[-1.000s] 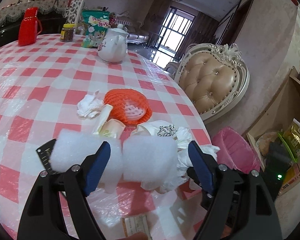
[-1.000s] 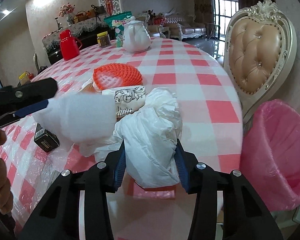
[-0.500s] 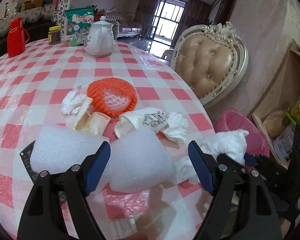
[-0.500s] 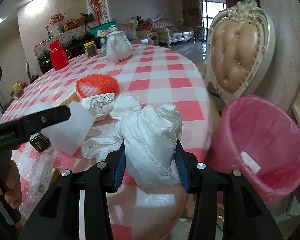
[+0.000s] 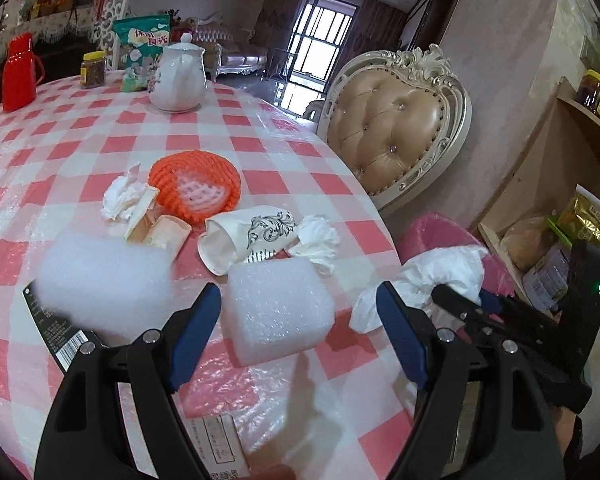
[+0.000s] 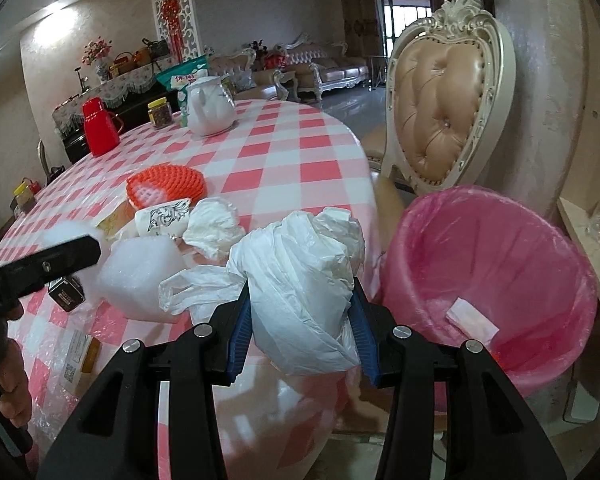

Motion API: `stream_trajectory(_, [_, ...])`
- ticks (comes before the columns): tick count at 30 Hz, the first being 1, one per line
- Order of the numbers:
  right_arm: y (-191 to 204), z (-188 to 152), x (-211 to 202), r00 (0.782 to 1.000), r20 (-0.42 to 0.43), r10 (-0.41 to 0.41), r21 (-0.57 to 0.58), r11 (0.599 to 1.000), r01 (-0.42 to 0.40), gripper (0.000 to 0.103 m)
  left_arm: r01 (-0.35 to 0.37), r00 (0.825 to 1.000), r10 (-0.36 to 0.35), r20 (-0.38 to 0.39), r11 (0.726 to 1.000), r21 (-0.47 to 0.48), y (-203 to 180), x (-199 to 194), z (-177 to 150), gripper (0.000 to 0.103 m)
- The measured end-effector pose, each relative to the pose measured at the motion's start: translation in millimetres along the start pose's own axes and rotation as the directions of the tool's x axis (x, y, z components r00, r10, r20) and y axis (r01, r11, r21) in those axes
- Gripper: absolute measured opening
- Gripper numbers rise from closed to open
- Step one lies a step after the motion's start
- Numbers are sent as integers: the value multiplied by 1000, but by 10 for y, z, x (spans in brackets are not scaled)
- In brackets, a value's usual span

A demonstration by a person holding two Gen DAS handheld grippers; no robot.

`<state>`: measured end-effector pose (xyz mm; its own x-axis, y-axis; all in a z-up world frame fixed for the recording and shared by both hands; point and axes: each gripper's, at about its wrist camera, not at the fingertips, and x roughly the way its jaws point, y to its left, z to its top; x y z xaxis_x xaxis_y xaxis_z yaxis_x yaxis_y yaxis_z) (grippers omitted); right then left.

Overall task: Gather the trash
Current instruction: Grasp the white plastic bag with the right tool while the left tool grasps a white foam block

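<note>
- The step in hand looks like the carry to the bin: the right gripper [image 6: 300,332] pinches a crumpled white plastic bag [image 6: 300,280] between its blue pads, and holds it past the edge of the round desk [image 6: 284,160] with the red-and-white checked cloth.
- The pink-lined round waste bin [image 6: 488,264] stands on the floor just beside that desk edge, to the right of the bag; a scrap of paper lies inside it.
- The next move, I judge, calls for bringing the bag over the bin's mouth and spreading the fingers only there, since the loose tail could snag on the rim.
- The left gripper [image 5: 300,332] is spread and holds nothing; it hovers near a white foam block [image 5: 278,312] on the desk, likely the next pick.
- More trash waits behind: an orange foam fruit net [image 5: 196,186], a crushed paper cup [image 5: 244,236], and wadded tissues [image 5: 122,198].
</note>
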<state>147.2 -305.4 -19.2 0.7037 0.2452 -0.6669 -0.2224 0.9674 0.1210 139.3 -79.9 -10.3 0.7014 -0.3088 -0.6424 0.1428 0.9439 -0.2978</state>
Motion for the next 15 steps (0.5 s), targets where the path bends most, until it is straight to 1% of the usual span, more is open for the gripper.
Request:
stream_trajectory(3, [-48, 19, -53, 1000, 16, -14, 6, 1000, 14, 44, -7, 1000, 8, -20, 1000, 15, -73, 65, -30, 77])
stream_trajectory(6, [-88, 33, -96, 999, 29, -29, 9, 1000, 29, 44, -41, 998, 42, -47, 999, 29, -129, 161, -58, 77])
stream_trajectory(8, [-128, 42, -119, 998, 37, -42, 13, 999, 41, 44, -91, 993, 93, -75, 995, 30, -151, 250, -66, 77])
stream_trajectory(12, [-227, 59, -164, 996, 51, -78, 21, 997, 77, 44, -151, 982, 155, -111, 988, 44, -191, 391, -81, 77])
stream_trajectory(15, [-325, 64, -188, 993, 58, -102, 35, 994, 100, 44, -171, 976, 175, -127, 984, 46, -216, 465, -88, 77])
